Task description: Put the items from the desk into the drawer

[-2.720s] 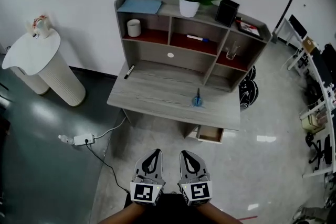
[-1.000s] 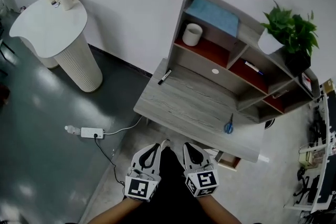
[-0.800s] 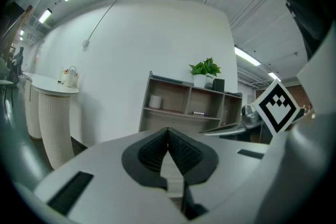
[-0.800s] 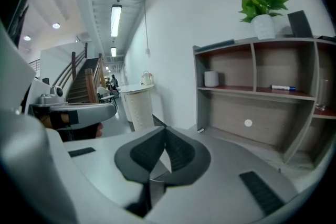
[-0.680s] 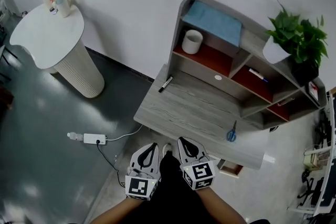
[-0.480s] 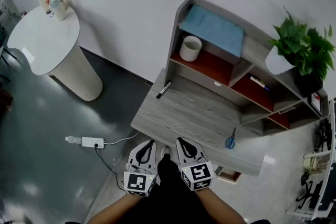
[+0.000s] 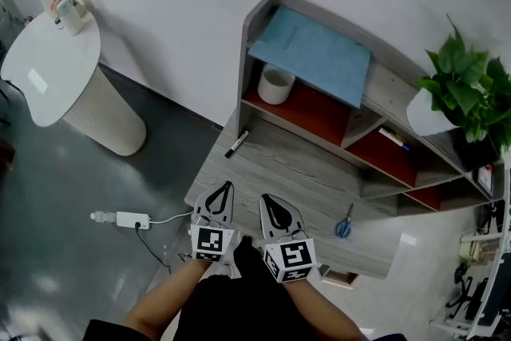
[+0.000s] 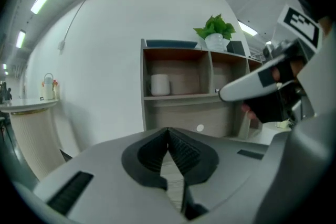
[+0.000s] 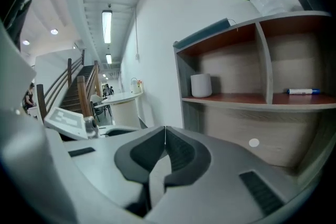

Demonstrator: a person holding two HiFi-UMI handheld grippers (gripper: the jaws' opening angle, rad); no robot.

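A black marker [image 7: 236, 143] lies at the back left of the grey desk [image 7: 271, 176]. Blue-handled scissors [image 7: 344, 224] lie toward its front right. Under that corner the open drawer [image 7: 339, 277] shows only in part. My left gripper [image 7: 226, 186] and right gripper [image 7: 264, 198] hover side by side over the desk's front edge. Both are shut and hold nothing. The left gripper [image 8: 168, 128] has its jaws pressed together, pointing at the hutch. In its own view the right gripper [image 9: 165, 127] is likewise closed and empty.
The hutch holds a white cup [image 7: 275, 84], a blue folder [image 7: 311, 52] on top, a pen [image 9: 302, 91] on the middle shelf and a potted plant [image 7: 467, 92]. A white round table [image 7: 48, 60] stands at the left, a power strip [image 7: 120, 217] on the floor.
Both grippers have moved forward from above the floor to over the desk's front edge. The desk and hutch now appear closer and larger. The jaws stayed shut.
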